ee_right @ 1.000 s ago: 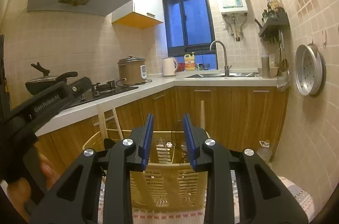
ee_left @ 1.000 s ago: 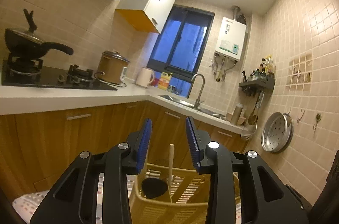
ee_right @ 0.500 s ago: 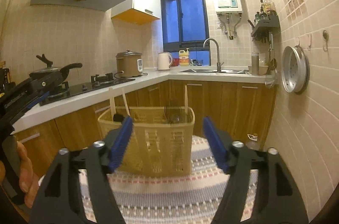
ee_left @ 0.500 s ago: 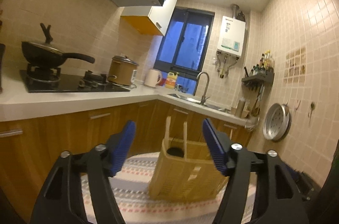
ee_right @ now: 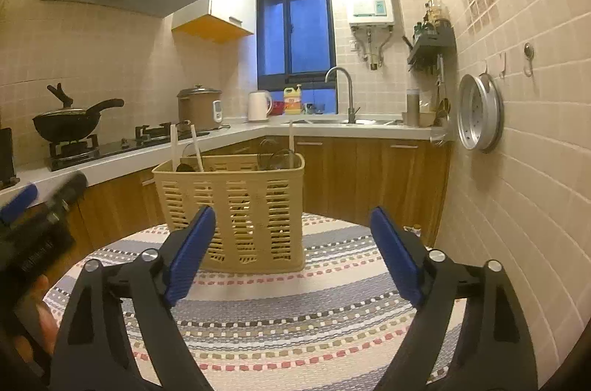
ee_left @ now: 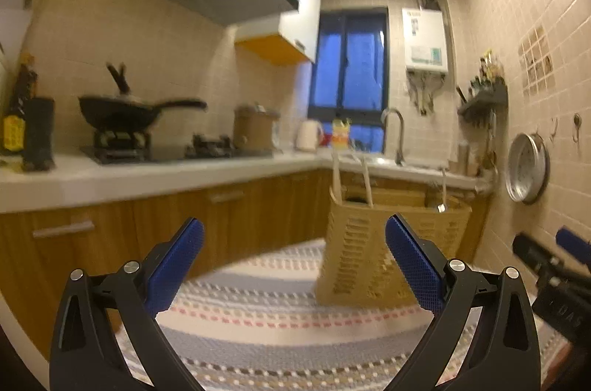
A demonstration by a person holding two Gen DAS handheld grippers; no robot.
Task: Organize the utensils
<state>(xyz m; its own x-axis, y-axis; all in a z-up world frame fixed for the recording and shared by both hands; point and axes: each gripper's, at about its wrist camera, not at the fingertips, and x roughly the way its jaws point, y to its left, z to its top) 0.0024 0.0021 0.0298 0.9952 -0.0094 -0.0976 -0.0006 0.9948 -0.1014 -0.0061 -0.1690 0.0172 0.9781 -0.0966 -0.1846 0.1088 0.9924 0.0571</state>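
- A beige slotted basket (ee_right: 236,210) was seen standing upright on a striped cloth (ee_right: 295,317) that covered the tabletop, in the middle of a narrow kitchen.
- Several utensils were held inside the basket: pale handles (ee_right: 194,147) stuck up above its rim, and dark wire-like tools (ee_right: 275,158) were seen near its right end. Which compartment each one stood in could not be told.
- In the left wrist view the basket (ee_left: 369,261) appeared to the right of centre, a little blurred, with pale handles (ee_left: 366,182) rising from it.
- The right gripper (ee_right: 291,250) was placed in front of the basket and apart from it; its blue fingers (ee_right: 190,254) had just been opening and were spread wide, with nothing held between them.
- The left gripper (ee_left: 293,265) was also kept apart from the basket; its blue fingers (ee_left: 175,267) had just been opening to a wide spread, and nothing was gripped.
- Each gripper was visible at the edge of the other view, dark with a blue tip.
- Behind the basket, wooden cabinets (ee_right: 369,176) were seen under a white counter (ee_right: 122,162).
- A black pan (ee_right: 70,123) was set on the stove at the left, and a round metal tray (ee_right: 478,112) was hung on the tiled wall at the right.
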